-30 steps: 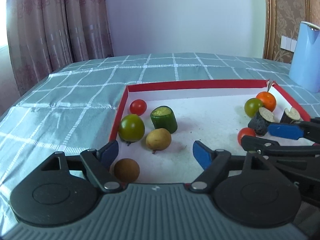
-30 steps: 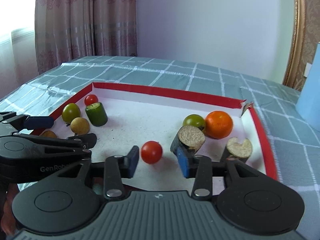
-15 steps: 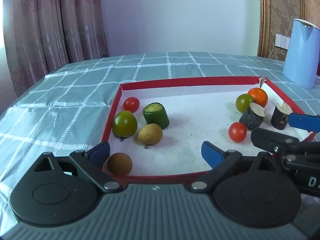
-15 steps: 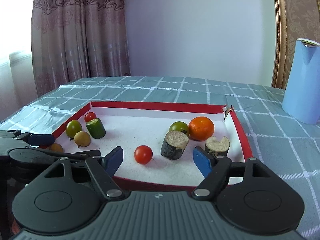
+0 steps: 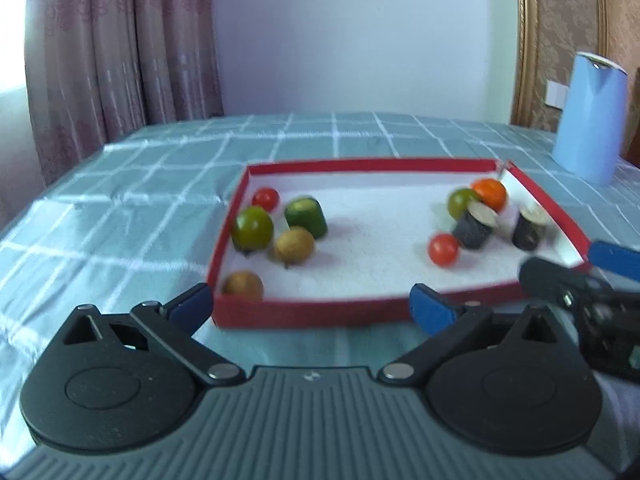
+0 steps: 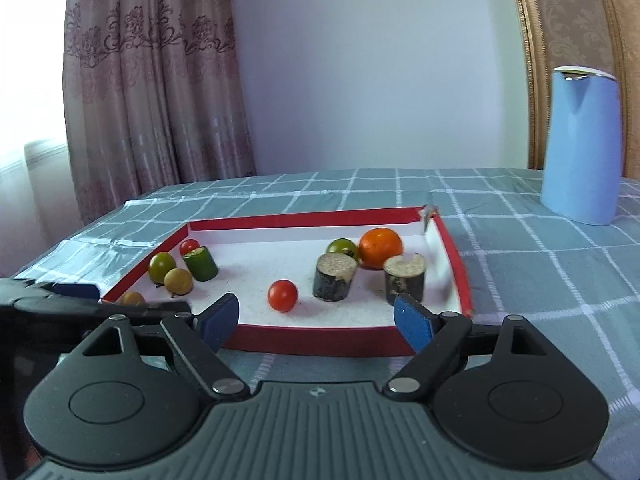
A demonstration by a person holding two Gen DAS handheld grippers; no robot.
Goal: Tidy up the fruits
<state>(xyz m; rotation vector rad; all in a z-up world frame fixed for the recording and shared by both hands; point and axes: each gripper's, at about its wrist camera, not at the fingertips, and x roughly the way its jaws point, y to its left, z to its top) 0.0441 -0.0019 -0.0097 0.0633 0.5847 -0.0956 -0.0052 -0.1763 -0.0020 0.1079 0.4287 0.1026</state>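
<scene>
I've pulled both grippers back out of the red tray [image 6: 320,340]; its near wall now sits at mid-frame beyond my fingertips. My right gripper [image 6: 316,318], narrowed around the red tomato [image 6: 282,295] a second ago, is spread wide.

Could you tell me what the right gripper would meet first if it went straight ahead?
Probably the near wall of the red tray; if it clears that, the red tomato comes next, though depth is unclear.

Left hand-held gripper [image 5: 310,306]: jaws wide apart, nothing between the blue pads. Right hand-held gripper [image 6: 316,320]: same, jaws spread, empty; its tip shows at 3 o'clock in left wrist view.
</scene>
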